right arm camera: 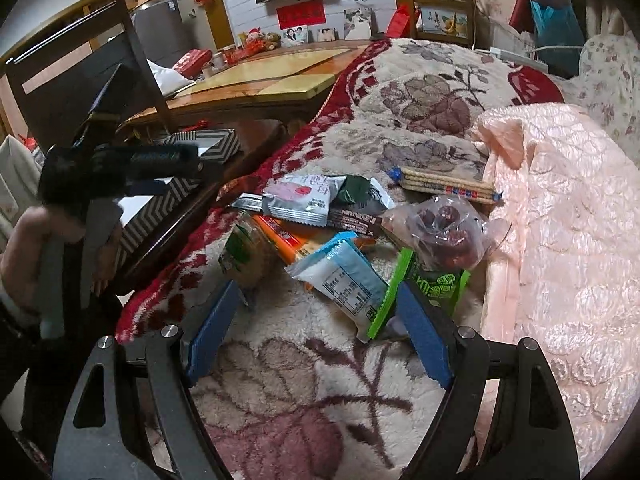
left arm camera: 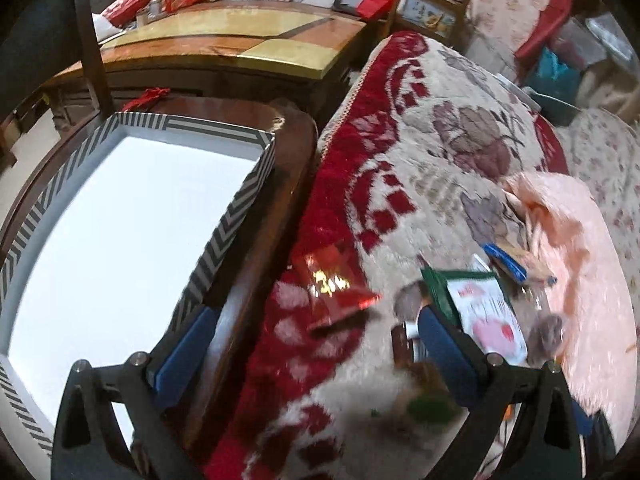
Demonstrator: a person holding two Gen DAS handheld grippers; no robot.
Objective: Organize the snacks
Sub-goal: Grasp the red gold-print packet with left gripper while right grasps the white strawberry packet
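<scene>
A heap of snack packets lies on the floral blanket (right arm camera: 304, 360). It includes a blue-and-white packet (right arm camera: 340, 276), a green packet (right arm camera: 436, 284), a bag of red dates (right arm camera: 440, 228), a cracker sleeve (right arm camera: 448, 184) and a pink-and-silver packet (right arm camera: 298, 198). My right gripper (right arm camera: 318, 286) is open, its blue pads either side of the blue-and-white packet without touching it. My left gripper (left arm camera: 316, 312) is open over the blanket's red edge. A shiny red packet (left arm camera: 332, 284) sits blurred just ahead of it, held by nothing. The white box (left arm camera: 132, 216) with a striped rim is to its left.
The box rests on a dark wooden table (left arm camera: 280, 184) against the blanket's edge. A pink quilted cover (right arm camera: 560, 240) lies right of the heap. Behind stand a chair (right arm camera: 80, 72) and a glossy table (right arm camera: 260, 76). A hand (right arm camera: 24, 248) grips the left tool's handle.
</scene>
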